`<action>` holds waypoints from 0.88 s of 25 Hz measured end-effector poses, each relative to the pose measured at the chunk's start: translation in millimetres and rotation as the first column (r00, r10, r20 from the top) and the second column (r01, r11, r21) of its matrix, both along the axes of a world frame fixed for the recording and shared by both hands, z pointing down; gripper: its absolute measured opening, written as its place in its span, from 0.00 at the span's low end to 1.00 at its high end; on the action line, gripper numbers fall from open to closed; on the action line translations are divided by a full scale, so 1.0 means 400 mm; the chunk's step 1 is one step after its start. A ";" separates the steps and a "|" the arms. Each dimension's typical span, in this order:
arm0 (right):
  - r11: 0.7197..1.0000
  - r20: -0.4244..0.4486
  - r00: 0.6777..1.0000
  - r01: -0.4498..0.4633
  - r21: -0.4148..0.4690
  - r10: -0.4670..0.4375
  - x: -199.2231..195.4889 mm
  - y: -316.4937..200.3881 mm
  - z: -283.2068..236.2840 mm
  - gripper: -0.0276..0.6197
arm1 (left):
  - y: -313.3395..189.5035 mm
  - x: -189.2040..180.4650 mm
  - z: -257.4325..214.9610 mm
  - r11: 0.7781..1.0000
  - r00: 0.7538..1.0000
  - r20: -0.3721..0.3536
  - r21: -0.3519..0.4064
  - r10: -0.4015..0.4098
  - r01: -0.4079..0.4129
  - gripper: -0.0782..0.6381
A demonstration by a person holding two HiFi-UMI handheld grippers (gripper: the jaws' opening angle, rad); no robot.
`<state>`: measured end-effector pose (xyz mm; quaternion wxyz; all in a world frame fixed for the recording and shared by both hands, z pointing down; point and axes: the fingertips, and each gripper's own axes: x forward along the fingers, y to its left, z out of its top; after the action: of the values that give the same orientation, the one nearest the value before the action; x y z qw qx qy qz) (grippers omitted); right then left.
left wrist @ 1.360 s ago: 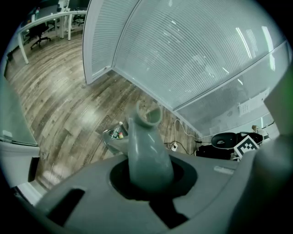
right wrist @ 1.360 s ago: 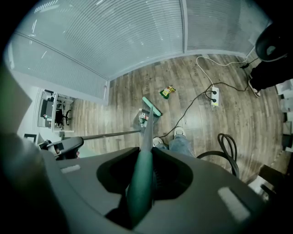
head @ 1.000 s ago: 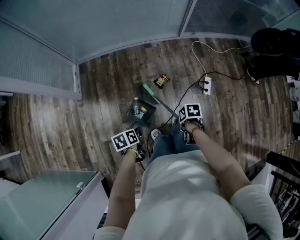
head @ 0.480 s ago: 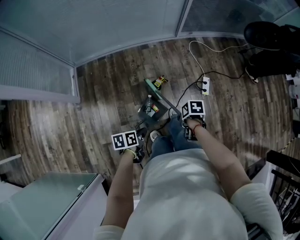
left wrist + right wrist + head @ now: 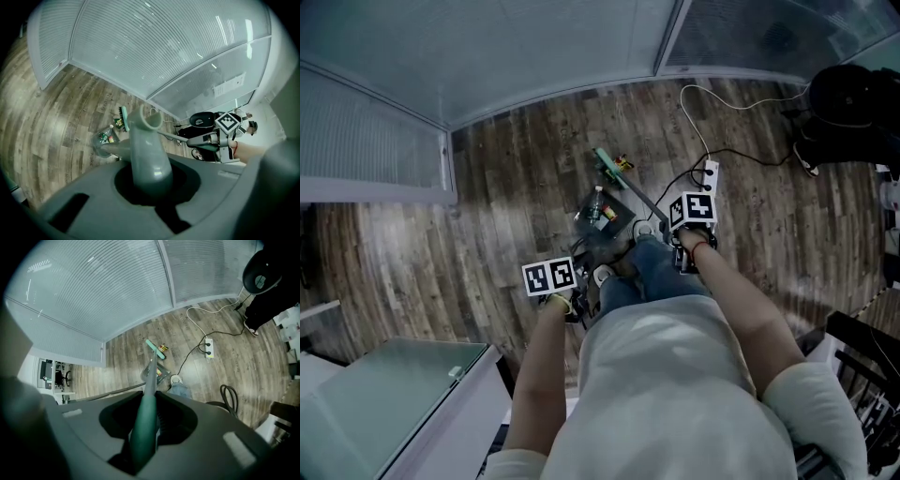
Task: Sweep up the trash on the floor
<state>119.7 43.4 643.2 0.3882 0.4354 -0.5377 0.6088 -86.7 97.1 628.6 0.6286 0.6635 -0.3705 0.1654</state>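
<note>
My left gripper (image 5: 148, 174) is shut on the grey tubular handle (image 5: 144, 140) of a dustpan (image 5: 606, 217). The dustpan rests on the wood floor and holds a plastic bottle (image 5: 596, 203) and a small red-yellow wrapper. My right gripper (image 5: 145, 426) is shut on the green broom handle (image 5: 149, 394). The broom's green head (image 5: 606, 163) lies on the floor beyond the dustpan, right beside a yellow-black snack wrapper (image 5: 624, 163). In the head view the left gripper (image 5: 573, 307) is at my left knee and the right gripper (image 5: 683, 253) is by my right leg.
A white power strip (image 5: 710, 172) with black and white cables lies on the floor at the right. Frosted glass walls (image 5: 534, 47) close off the far side. A black chair base (image 5: 848, 98) stands far right. A glass-topped cabinet (image 5: 403, 394) is at the near left. My shoe (image 5: 176, 379) is near the dustpan.
The broom head has slid away from me until it sits against the snack wrapper. The dustpan with the bottle has shifted forward and to the right, and I have stepped forward.
</note>
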 end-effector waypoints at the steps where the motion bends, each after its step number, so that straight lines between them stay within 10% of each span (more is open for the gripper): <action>1: 1.000 -0.002 1.000 0.002 0.002 -0.002 0.008 -0.015 0.000 0.19 | -0.010 0.005 0.000 1.000 1.000 0.001 0.000 -0.005 0.005 0.12; 22: 0.991 -0.065 0.989 0.135 0.013 -0.133 0.103 -0.315 0.041 0.19 | -0.140 0.117 -0.020 0.995 0.986 -0.132 0.009 -0.098 0.100 0.12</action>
<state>160.8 -82.5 659.6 0.4415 0.4211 -0.5582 0.5623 -39.9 41.2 620.8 0.6538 0.6586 -0.3623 0.0871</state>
